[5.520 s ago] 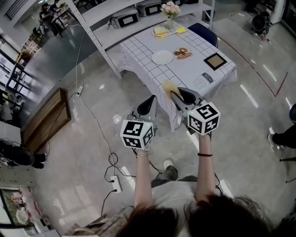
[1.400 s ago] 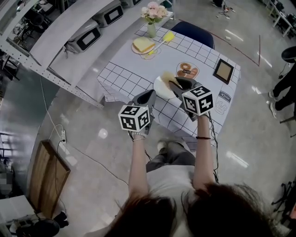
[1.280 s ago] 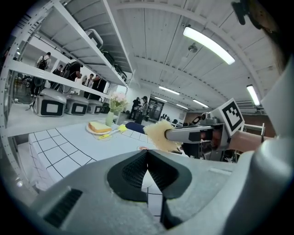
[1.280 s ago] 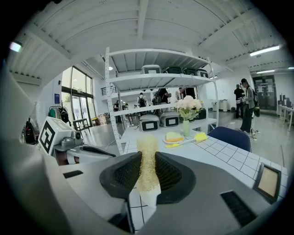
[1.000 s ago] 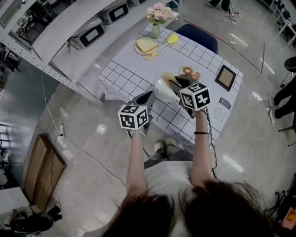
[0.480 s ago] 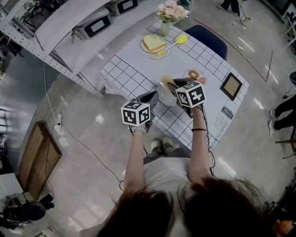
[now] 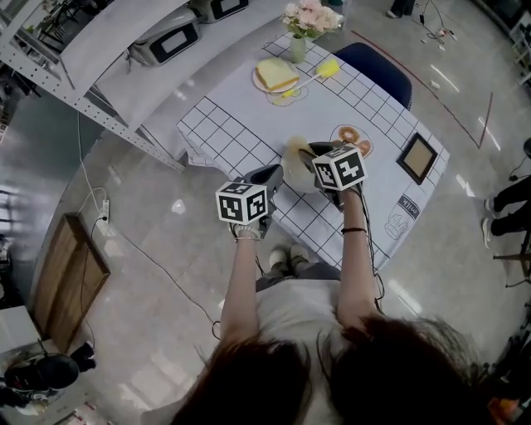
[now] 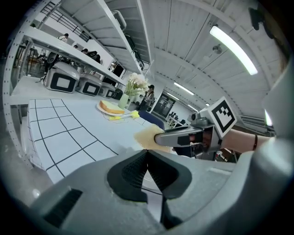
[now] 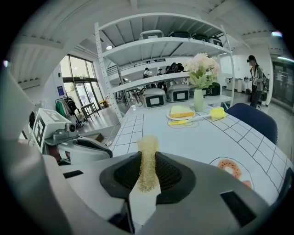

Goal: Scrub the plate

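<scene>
Near the front edge of the checked tablecloth (image 7: 224, 124) lies the white plate (image 7: 295, 174). The head view hides most of it behind the right gripper (image 7: 314, 153) and its load, so only a pale patch shows. That gripper is clamped on a yellowish scouring pad (image 9: 147, 149), held over the plate's far side; contact cannot be made out. The left gripper (image 8: 147, 153) sits just beside the plate's near-left rim, its pads pressed together with nothing between them. Whether it touches the rim is unclear. Farther back stand a plate of toast (image 7: 276, 76), a yellow brush (image 7: 323, 70) and a vase of flowers (image 7: 300, 25).
</scene>
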Demonstrator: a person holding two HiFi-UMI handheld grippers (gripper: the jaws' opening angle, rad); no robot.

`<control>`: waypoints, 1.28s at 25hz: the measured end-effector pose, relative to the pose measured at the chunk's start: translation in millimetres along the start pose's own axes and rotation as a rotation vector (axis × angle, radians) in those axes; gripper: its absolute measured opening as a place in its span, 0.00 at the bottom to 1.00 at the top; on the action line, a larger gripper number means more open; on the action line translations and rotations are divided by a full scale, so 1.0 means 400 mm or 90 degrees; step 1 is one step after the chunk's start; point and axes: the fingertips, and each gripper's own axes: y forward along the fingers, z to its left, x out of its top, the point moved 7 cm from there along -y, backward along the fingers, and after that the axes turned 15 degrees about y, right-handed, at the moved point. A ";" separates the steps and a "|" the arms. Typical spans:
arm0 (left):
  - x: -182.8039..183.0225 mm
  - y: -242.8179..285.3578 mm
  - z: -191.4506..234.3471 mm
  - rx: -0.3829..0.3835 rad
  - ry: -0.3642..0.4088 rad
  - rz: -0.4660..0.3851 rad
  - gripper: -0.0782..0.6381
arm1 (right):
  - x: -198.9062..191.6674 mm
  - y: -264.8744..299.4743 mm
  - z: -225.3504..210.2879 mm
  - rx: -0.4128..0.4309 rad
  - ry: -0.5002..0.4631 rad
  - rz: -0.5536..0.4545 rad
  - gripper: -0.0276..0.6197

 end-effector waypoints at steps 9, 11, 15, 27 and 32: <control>-0.013 0.001 0.021 0.012 -0.012 0.017 0.12 | -0.014 0.037 -0.017 0.005 0.014 0.018 0.17; -0.013 -0.003 0.027 0.017 -0.015 0.018 0.12 | -0.018 0.043 -0.018 0.007 0.015 0.024 0.17; -0.016 -0.004 0.032 0.022 -0.022 0.018 0.12 | -0.028 0.055 -0.023 0.006 0.017 0.035 0.17; -0.024 -0.012 0.044 0.032 -0.031 0.019 0.12 | -0.036 0.069 -0.026 0.005 0.021 0.040 0.17; -0.021 -0.008 0.041 0.027 -0.027 0.019 0.12 | -0.037 0.068 -0.033 -0.007 0.024 0.037 0.17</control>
